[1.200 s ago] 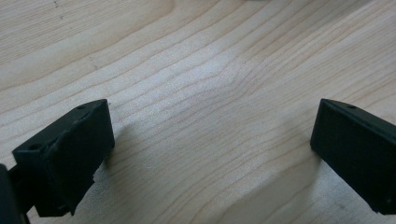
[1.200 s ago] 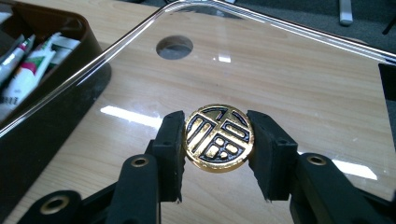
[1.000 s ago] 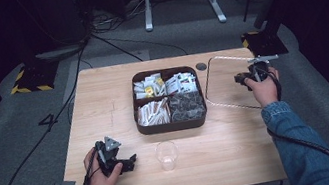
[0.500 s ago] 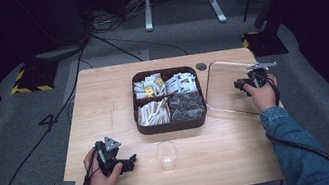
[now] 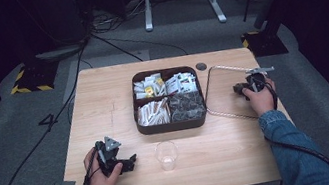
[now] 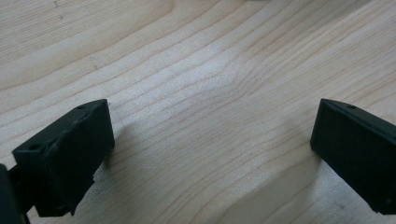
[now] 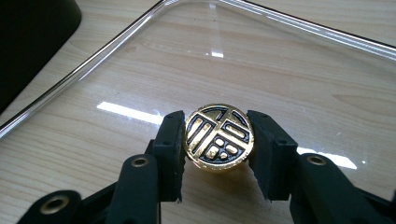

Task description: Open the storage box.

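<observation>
In the high view, one wooden tabletop (image 5: 103, 102) is seen carrying one dark four-compartment tray (image 5: 173, 123) at its middle, toward the far edge, with packets sorted into all four compartments. One clear lid (image 5: 232, 86) lies just beside the tray, toward the right edge, and one clear plastic cup (image 5: 167, 155) stands upright near the front edge, apart from the tray. The left claw (image 5: 130, 160) is rested by a hand near the front left corner, and the right claw (image 5: 239, 88) is held over the lid by the other hand. In the left gripper view, bare tabletop grain is shown between two black jaws that are spread wide, with nothing between them. In the right gripper view, one round gold-and-black knob (image 7: 219, 137) at the lid's middle is pinched on either side by the right claw (image 7: 218, 154), its pads pressed against the knob's rim; the lid's clear pane and raised edge are seen lying flat on the wood, and a dark corner of the tray is caught at the upper left. The step in hand is judged to be the setting-down of the tray's lid beside the tray, which looks all but done. The next move would call for the right jaws to be spread so the knob is released, then for the hand to be lifted straight off without dragging the lid.
</observation>
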`<state>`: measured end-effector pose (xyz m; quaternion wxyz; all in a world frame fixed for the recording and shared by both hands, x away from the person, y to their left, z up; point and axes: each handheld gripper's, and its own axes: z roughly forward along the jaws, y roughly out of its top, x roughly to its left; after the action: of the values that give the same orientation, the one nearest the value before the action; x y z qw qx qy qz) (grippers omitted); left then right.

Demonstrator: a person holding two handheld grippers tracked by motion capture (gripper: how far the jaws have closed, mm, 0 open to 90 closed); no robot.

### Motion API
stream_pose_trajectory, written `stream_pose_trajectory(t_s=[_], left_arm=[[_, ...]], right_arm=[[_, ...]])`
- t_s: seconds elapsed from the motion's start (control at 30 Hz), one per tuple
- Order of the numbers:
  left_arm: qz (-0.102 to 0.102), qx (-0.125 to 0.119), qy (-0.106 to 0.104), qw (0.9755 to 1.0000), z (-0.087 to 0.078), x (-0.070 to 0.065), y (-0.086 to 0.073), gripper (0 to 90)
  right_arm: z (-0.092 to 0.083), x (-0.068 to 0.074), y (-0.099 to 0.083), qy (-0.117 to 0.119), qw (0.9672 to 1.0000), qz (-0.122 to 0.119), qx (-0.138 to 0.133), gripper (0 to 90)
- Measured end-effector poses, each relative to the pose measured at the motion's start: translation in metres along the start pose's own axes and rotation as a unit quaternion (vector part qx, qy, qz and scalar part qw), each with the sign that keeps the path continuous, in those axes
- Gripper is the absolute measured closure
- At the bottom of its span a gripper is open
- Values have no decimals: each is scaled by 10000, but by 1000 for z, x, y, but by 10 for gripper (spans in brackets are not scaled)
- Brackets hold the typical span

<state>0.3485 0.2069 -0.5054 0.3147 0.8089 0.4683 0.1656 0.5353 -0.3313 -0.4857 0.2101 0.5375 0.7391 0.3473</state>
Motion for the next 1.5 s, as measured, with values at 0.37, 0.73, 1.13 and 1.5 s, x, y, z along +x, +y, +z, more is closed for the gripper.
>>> stream_pose_trajectory(t_s=[0.37, 0.73, 1.13, 1.5], left_arm=[[0, 0, 1, 10000, 0, 0, 0, 0], [7, 4, 0, 10000, 0, 0, 0, 0], [-29, 2, 31, 10000, 0, -1, 0, 0], [-14, -1, 23, 10000, 0, 0, 0, 0]], right_arm=[[2, 0, -5, 3, 10000, 61, -21, 588], [3, -1, -8, 110, 9998, 129, -63, 477], [-17, 2, -5, 14, 9987, 244, -448, 339], [-46, 13, 9, 184, 9960, 160, -858, 334]])
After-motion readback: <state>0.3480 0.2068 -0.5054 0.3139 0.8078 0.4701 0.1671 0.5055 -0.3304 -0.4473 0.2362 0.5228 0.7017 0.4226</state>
